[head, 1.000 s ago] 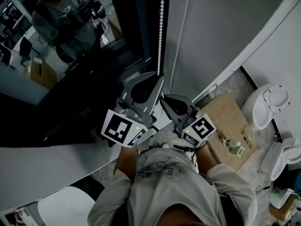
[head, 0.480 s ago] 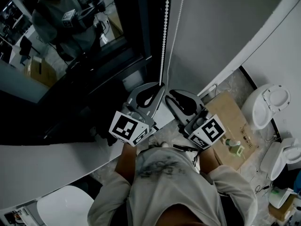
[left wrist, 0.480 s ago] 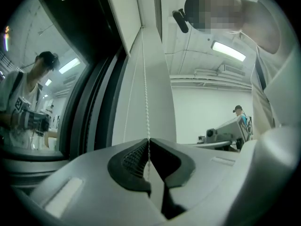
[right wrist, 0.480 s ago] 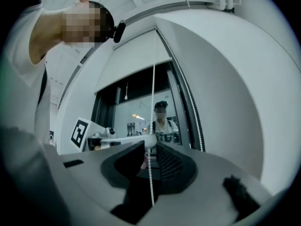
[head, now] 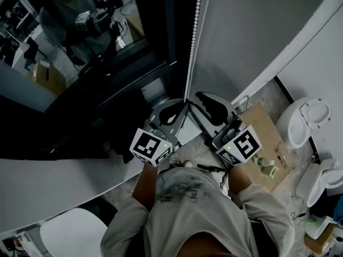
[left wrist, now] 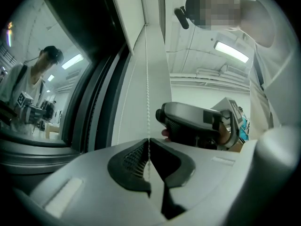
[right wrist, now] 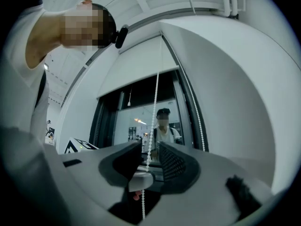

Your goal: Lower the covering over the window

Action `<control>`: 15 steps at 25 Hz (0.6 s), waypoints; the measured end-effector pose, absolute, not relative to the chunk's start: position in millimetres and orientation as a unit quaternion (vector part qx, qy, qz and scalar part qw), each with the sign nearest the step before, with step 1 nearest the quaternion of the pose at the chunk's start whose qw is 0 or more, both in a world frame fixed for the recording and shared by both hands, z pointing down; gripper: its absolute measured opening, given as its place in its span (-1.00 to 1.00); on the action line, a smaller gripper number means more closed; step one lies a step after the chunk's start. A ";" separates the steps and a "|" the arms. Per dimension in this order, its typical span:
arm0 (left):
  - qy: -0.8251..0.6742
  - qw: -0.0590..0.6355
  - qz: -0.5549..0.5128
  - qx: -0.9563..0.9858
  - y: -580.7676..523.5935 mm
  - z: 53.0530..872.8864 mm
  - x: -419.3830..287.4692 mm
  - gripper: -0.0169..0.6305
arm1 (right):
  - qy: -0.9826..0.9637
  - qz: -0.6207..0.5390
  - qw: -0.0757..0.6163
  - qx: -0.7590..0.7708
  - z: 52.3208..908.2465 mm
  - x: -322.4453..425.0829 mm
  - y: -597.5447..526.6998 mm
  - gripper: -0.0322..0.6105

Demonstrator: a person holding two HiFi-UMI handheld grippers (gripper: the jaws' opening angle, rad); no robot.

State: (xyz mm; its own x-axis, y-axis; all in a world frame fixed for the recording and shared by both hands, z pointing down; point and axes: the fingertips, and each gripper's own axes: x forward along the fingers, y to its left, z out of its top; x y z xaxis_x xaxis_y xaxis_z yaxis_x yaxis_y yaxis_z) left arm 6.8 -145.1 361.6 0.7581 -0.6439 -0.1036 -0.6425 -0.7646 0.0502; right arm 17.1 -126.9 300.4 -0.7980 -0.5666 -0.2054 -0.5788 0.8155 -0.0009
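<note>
The blind (right wrist: 136,72) hangs as a white panel over the upper part of the window (head: 107,68), with dark glass bare beneath it, and its bead chain (head: 194,36) runs down along the window frame's right edge to the two grippers. The left gripper (head: 184,101) has its jaws closed tight on the chain, the beads pinched at the very tips and trailing down between the ribbed pads. Just to its right, the right gripper (head: 199,96) is opening its jaws; in the right gripper view the chain (right wrist: 155,107) passes through the gap between them without either pad pressing on it. A second strand of the chain (right wrist: 200,121) hangs further right, against the grey wall. The glass reflects the person (head: 69,20) holding the grippers. A pale sill (head: 53,181) runs below the window on the left. On the floor to the right lies a cardboard box (head: 262,138) with a small bottle (head: 265,166) on it, and beyond it, further right, stands a white toilet (head: 303,119).
</note>
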 end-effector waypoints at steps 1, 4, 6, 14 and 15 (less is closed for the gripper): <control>-0.344 0.005 -0.058 0.937 -144.1 361.7 5.9 -0.90 | 0.948 0.036 0.101 -0.301 295.5 15.7 -127.6 -0.52; -0.349 0.002 -0.053 0.936 -141.8 362.1 4.2 -0.90 | 0.947 0.053 0.110 -0.298 279.5 13.2 -130.8 -0.51; -0.351 0.005 -0.039 0.936 -140.8 371.1 5.5 -0.90 | 0.946 0.061 0.115 -0.298 270.9 12.4 -132.6 -0.50; -0.346 0.033 -0.026 0.937 -132.8 404.6 11.3 -0.90 | 0.946 0.059 0.121 -0.294 267.8 6.4 -138.1 -0.48; -0.346 0.042 -0.027 0.937 -131.0 410.0 11.3 -0.90 | 0.946 0.059 0.122 -0.294 267.6 4.6 -138.5 -0.48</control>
State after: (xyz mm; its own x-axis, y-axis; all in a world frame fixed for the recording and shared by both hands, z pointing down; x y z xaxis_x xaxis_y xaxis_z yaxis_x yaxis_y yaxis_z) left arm 11.3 -131.0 410.0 0.7597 -0.6500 -0.0211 -0.6455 -0.7576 0.0971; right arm 4.6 -138.5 267.6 -0.7980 -0.5414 -0.2648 -0.5699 0.8208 0.0392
